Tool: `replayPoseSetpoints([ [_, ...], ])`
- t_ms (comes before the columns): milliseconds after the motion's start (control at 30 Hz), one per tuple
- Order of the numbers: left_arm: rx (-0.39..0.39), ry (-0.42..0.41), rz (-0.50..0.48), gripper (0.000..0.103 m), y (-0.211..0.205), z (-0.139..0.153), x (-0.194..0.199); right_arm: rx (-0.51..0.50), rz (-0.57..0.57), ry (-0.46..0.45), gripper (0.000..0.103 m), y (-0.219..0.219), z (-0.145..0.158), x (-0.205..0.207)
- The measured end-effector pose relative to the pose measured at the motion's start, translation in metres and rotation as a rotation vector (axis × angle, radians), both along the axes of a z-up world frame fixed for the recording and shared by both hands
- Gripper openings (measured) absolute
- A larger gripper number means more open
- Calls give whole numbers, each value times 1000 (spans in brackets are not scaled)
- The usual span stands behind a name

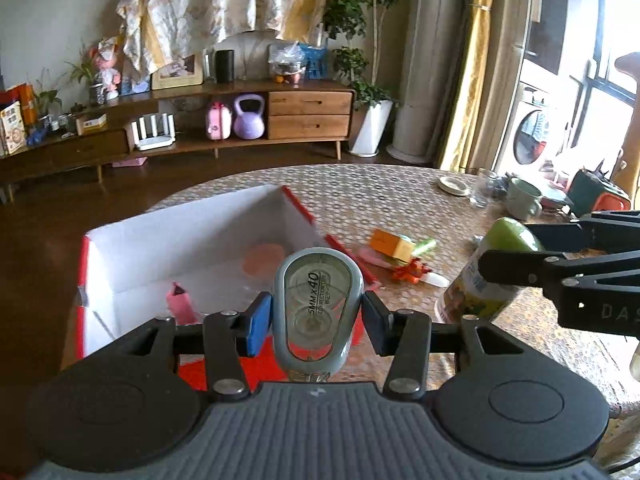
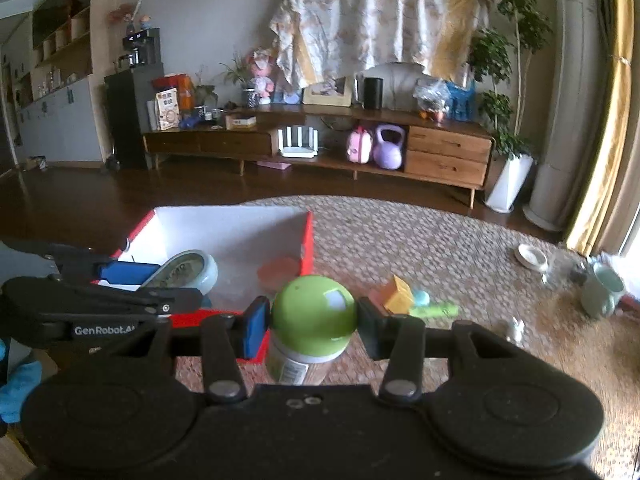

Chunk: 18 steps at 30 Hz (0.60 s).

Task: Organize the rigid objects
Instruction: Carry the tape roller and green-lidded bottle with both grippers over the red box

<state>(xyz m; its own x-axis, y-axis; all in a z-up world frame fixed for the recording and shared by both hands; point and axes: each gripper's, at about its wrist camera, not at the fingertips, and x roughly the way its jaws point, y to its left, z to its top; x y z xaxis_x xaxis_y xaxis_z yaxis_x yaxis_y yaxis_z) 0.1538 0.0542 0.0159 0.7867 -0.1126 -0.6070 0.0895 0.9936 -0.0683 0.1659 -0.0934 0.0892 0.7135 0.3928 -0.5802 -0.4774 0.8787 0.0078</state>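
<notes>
My left gripper (image 1: 317, 318) is shut on a grey correction tape dispenser (image 1: 318, 308) and holds it above the near edge of a red box with white inside (image 1: 132, 248). The dispenser also shows in the right wrist view (image 2: 188, 270). My right gripper (image 2: 314, 322) is shut on the green cap of a bottle (image 2: 314, 312), just right of the box (image 2: 240, 232). The bottle also shows in the left wrist view (image 1: 480, 280), standing tilted. A pink object (image 1: 180, 304) and an orange disc (image 1: 262, 260) lie inside the box.
Small toys, an orange block (image 1: 390, 245) and a green piece (image 2: 434, 310), lie on the patterned tablecloth right of the box. A green mug (image 1: 522, 198), a glass and a white dish (image 1: 452, 185) stand at the far right. A wooden sideboard stands behind.
</notes>
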Motion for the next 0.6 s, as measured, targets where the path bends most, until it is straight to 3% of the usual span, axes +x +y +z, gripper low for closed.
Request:
replayPoseSetpoints([
  [233,48,12,46,48,40,6,13,-9,39,-20,47,34,4,17],
  [600,117,79,82,48,84,-11,58,-60,45,10,47,82,-16,64],
])
